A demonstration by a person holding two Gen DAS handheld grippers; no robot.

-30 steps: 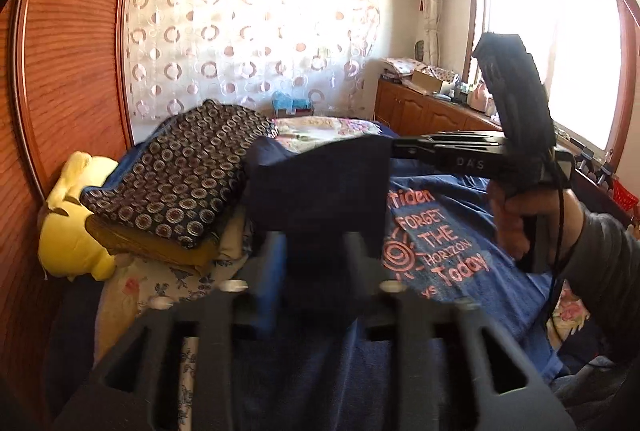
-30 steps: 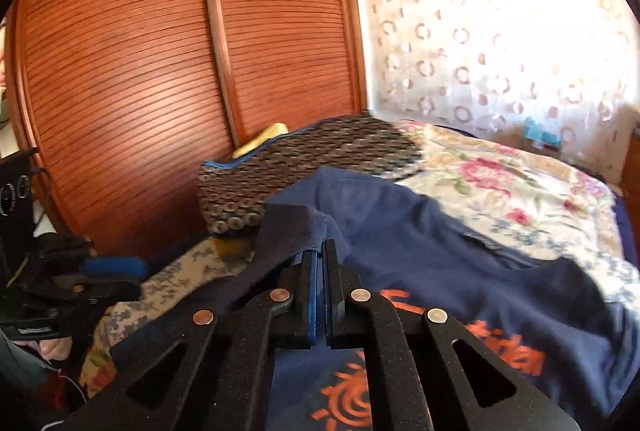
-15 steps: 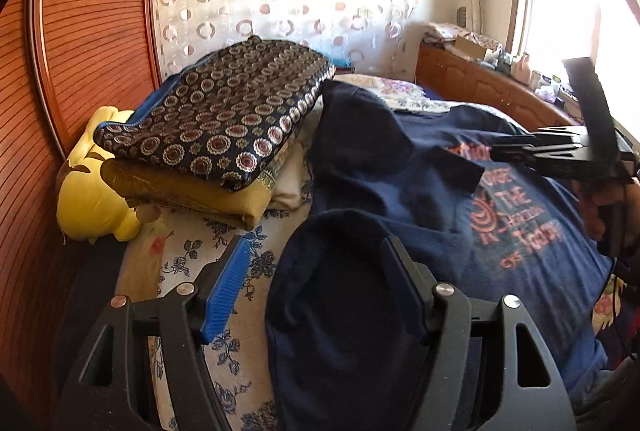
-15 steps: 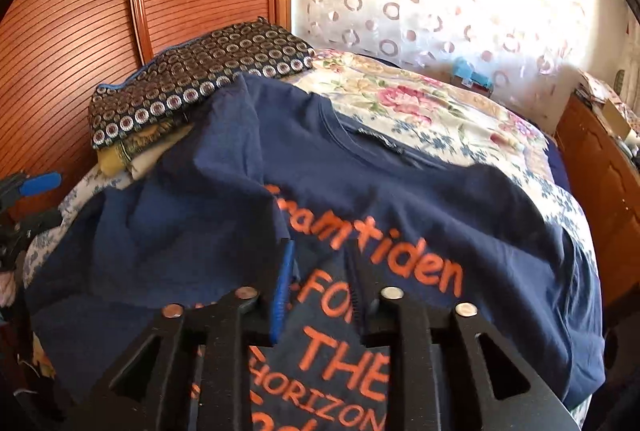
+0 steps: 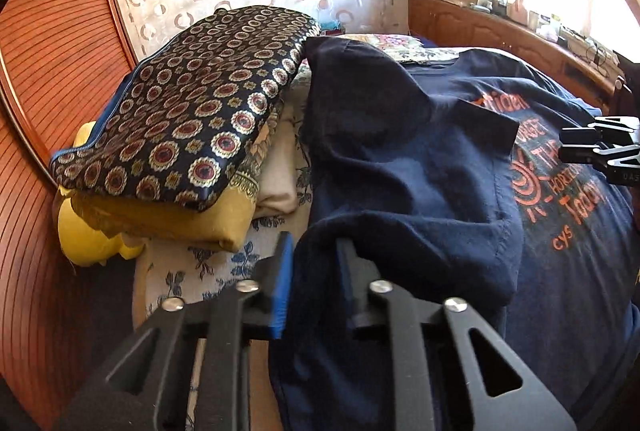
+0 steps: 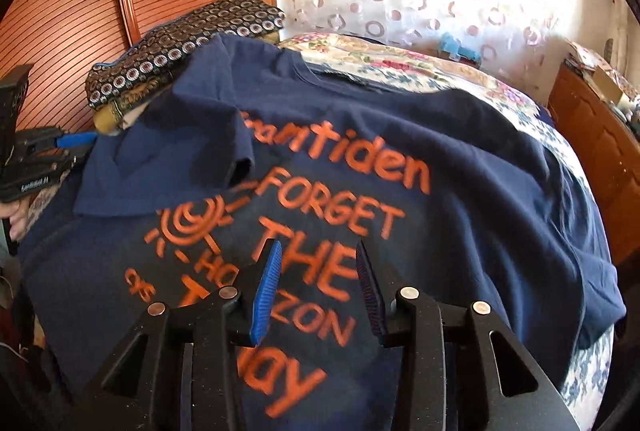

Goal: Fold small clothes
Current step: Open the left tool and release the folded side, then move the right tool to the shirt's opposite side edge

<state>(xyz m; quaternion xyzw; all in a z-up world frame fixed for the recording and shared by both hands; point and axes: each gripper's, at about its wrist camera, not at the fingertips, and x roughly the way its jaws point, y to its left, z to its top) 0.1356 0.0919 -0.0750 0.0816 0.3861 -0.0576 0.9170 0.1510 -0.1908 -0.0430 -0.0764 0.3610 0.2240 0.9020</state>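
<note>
A navy T-shirt (image 6: 460, 167) lies print-up on the bed (image 6: 420, 71). The left gripper (image 5: 314, 271), wide a moment ago, is closing on a fabric edge at 7 o'clock; the right gripper (image 6: 318, 283), clamped before, is opening, empty, over the print. One fold down, another starting.

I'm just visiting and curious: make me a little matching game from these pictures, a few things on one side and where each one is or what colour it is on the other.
Things:
1. T-shirt
2. Patterned cushion
3. Yellow plush toy
4. Wooden cabinet

Descriptions:
A. Tucked under the folded stack, beside the wardrobe door
B. Navy with orange lettering, spread on the bed
C. Below the bright window, cluttered on top
D. Dark, covered in circle motifs, topping the folded stack

Pairs: 1-B, 2-D, 3-A, 4-C
</note>
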